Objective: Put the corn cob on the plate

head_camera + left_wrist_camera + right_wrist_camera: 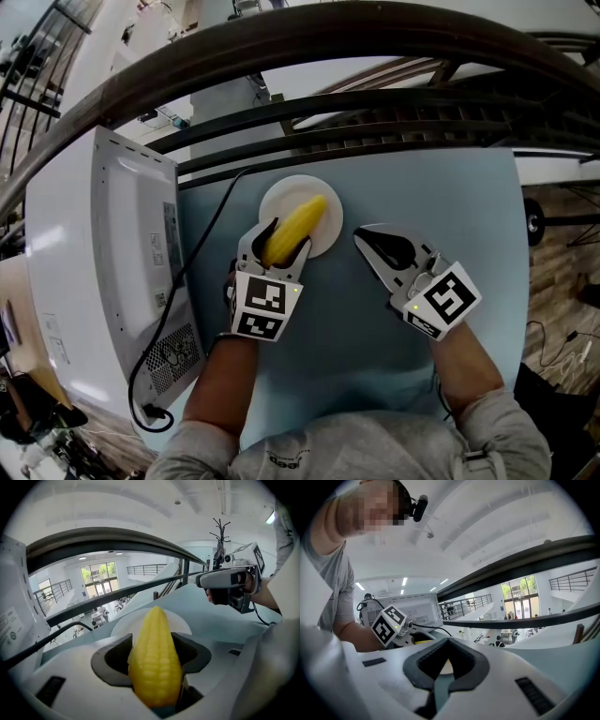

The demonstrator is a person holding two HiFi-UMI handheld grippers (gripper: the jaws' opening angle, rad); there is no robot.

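A yellow corn cob (295, 228) sits between the jaws of my left gripper (286, 236), which is shut on its lower half. The cob's tip reaches over the white plate (281, 192) at the table's middle; I cannot tell whether it touches it. In the left gripper view the cob (154, 663) fills the jaws, with the plate (180, 623) just behind its tip. My right gripper (363, 236) is shut and empty, a little right of the plate. In the right gripper view the fingers (461, 667) meet with nothing between them.
A white appliance (103, 272) stands along the left edge of the light blue table (441, 197), with a black cable (202, 253) running past the plate. Dark railings (328, 37) cross behind the table. The table's right edge drops to the floor.
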